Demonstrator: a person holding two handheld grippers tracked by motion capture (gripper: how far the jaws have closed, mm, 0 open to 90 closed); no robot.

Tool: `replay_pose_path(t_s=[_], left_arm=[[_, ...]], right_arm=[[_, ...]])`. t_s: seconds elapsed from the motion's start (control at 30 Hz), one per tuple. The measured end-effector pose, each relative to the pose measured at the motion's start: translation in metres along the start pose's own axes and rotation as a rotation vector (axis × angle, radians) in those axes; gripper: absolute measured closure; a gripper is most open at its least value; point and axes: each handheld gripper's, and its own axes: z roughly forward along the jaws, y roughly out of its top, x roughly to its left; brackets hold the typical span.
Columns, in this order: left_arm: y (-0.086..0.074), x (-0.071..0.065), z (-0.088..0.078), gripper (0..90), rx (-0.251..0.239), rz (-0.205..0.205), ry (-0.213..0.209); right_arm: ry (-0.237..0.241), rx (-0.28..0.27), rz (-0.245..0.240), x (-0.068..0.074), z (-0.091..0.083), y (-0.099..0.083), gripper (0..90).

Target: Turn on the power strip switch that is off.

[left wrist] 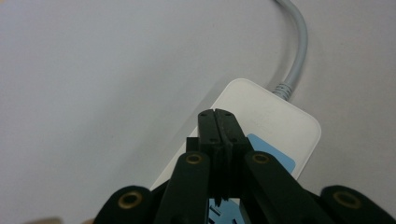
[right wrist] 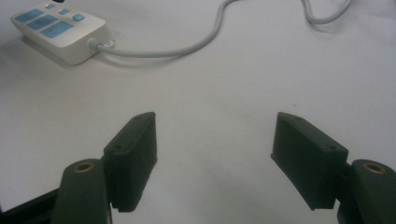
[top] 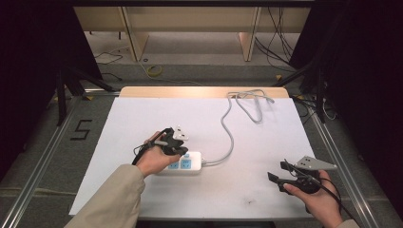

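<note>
A white power strip [top: 187,163] with blue socket covers lies on the white table, left of centre; its grey cable [top: 230,135] runs up to a coil at the back. My left gripper [top: 172,148] hangs right over the strip, jaws pressed together with nothing between them. In the left gripper view its shut fingertips [left wrist: 219,122] stand above the strip [left wrist: 275,119], close to the cable end. My right gripper [top: 279,172] is held at the table's front right, jaws wide apart and empty [right wrist: 215,154]. From there the strip [right wrist: 60,30] lies far off to the upper left.
The cable's loose coil [top: 252,102] lies at the table's back right edge. Beyond the table's wooden far rim [top: 204,91] are floor cables and bench legs. Black stands flank both sides. A "5" mark [top: 81,129] is taped on the floor at left.
</note>
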Motion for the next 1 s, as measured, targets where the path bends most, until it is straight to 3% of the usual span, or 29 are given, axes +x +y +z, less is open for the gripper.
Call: replay_pose_path(t_s=[1.0], left_arm=[[0.007,-0.004,0.014,89.7,0.046,0.009,-0.018]], right_arm=[[0.004,0.002,-0.002,0.0,0.001,0.0,31.4]])
